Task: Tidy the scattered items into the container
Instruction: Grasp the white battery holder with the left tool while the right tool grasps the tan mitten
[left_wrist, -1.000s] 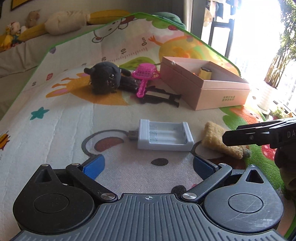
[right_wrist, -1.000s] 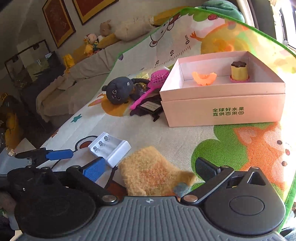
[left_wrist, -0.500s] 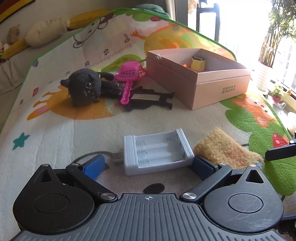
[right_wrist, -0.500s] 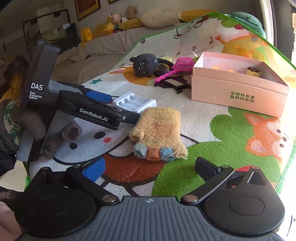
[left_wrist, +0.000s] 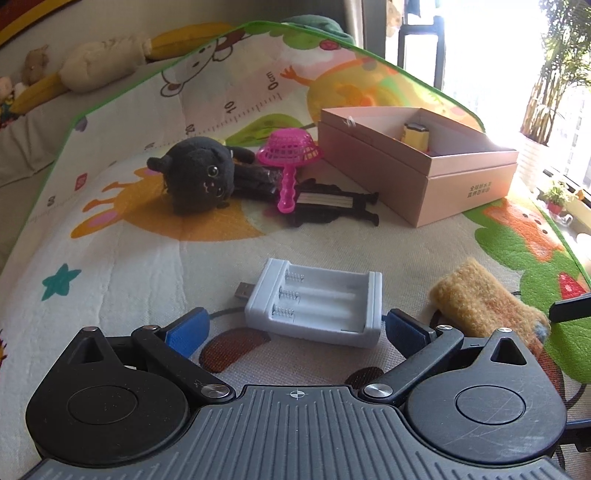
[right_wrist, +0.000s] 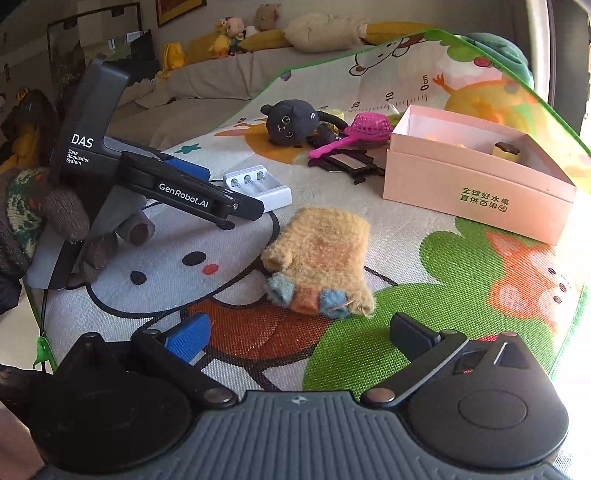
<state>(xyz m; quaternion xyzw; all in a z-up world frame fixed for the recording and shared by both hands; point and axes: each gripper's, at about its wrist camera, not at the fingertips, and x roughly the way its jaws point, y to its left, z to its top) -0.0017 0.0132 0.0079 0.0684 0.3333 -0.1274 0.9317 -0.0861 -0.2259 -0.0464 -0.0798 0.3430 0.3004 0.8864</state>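
– On the mat, how much is tidied?
– Little, I'd judge. The pink box (right_wrist: 476, 192) holds two small toys; the battery charger (left_wrist: 317, 306), yellow mitten (right_wrist: 317, 258), black cat (left_wrist: 197, 173), pink scoop (left_wrist: 288, 155) and a flat black item (left_wrist: 325, 206) lie outside it.
– And the grippers?
– The left gripper (left_wrist: 295, 326) sits low, jaws wide, either side of the charger – gripping nothing. The right gripper (right_wrist: 301, 334) hovers just short of the mitten, wide open, empty.

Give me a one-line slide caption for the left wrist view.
Open left gripper straddles a white battery charger on the play mat, pink box beyond.
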